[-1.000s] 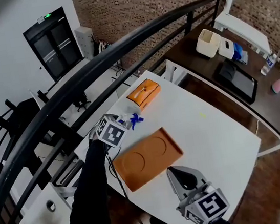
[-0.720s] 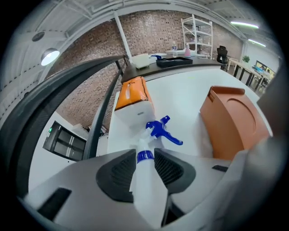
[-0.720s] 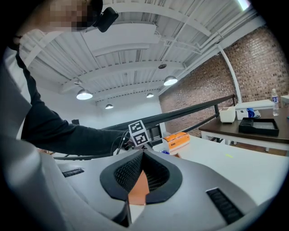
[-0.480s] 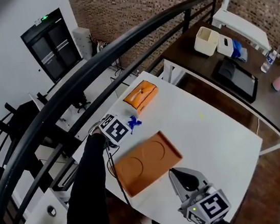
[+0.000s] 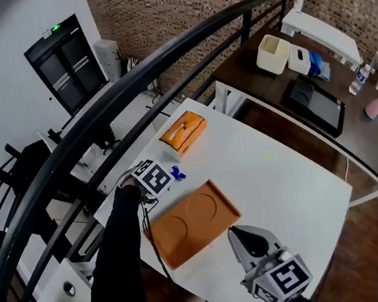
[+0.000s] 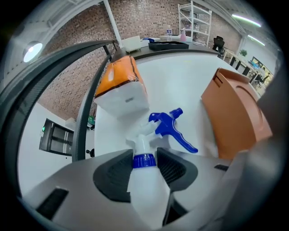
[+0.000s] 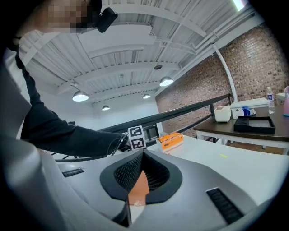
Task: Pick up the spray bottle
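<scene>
As the head view puts your left tool (image 5: 165, 179) over the spray bottle (image 5: 177, 175) near the counter's (image 5: 285, 189) left edge, the left gripper view shows jaws opening around its neck, so close firmly before lifting, while the right gripper view shows your right tool (image 7: 140, 158) shut, empty.
</scene>
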{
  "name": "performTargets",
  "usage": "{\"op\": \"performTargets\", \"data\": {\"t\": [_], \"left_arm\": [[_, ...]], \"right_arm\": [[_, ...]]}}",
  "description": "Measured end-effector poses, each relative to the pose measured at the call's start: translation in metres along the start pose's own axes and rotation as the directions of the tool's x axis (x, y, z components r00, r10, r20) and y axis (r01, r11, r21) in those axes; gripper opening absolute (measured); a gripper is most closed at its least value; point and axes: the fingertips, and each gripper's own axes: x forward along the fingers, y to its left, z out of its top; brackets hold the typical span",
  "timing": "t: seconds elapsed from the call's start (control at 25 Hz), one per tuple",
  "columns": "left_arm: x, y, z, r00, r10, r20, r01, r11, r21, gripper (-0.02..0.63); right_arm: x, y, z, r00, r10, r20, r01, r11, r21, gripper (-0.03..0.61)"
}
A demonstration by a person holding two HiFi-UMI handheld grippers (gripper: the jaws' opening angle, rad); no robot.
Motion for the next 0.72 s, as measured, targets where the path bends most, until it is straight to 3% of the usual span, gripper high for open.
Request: {"op": "performTargets", "data": {"t": [0.28,0.48,0.6,0.72], "left_arm": [[-0.057,-0.012,0.004,0.986,0.084,0.142,-0.059,0.984,-0.171,0.179],[-0.139,-0.036,-0.004,0.956,0.218,0.196,-0.176,0.962,-0.210,0.176],[-0.189,-0.047,-0.013,0.919,0.325,0.225,-0.268,0.931,-0.247,0.173],[-0.246,-0.067,-0.017,0.853,0.435,0.290,-0.344,0.885,-0.314,0.173]], "right_arm": [[-0.031,-0.005,0.012,0.999,-0.014,0.029,0.014,1.000,0.005,-0.006],[-0.072,0.004,0.033,0.997,-0.020,0.079,0.019,1.000,0.001,-0.006],[-0.099,0.010,0.044,0.994,-0.015,0.105,0.016,1.000,-0.009,-0.006],[-0.131,0.018,0.050,0.992,-0.008,0.126,0.011,1.000,-0.024,-0.006]]}}
